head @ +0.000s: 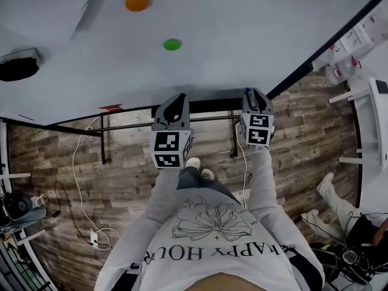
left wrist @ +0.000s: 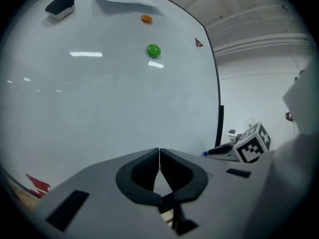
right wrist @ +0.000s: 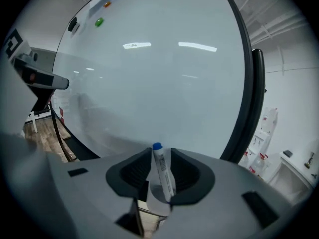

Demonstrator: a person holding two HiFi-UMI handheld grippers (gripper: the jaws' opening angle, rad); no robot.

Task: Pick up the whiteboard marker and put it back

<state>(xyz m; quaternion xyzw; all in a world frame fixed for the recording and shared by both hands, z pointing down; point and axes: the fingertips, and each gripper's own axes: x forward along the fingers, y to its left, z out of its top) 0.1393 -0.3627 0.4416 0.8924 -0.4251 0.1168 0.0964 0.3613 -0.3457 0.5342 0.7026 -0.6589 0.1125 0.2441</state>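
1. We held the right gripper [right wrist: 161, 152] with its jaws spread wider than the whiteboard marker [right wrist: 162, 172], which stood between them without being pinched.
2. The marker leaned across the gap low in the centre of the right gripper view. Its blue cap was by the jaw on the frame's left and its lower end by the jaw on the right.
3. In the head view that gripper sat right of centre, with its tip at the dark ledge [head: 209, 106] under the whiteboard [head: 230, 35] and the blue cap showing at the tip.
4. Our left gripper [left wrist: 159, 152] had its jaws pressed together with nothing between them. In the head view it sat just left of centre, near the right one but apart from it.
5. A green magnet [head: 172, 44] and an orange magnet [head: 137, 2] stuck to the board in the upper part of the head view, and an eraser [head: 18, 67] sat at its left edge.
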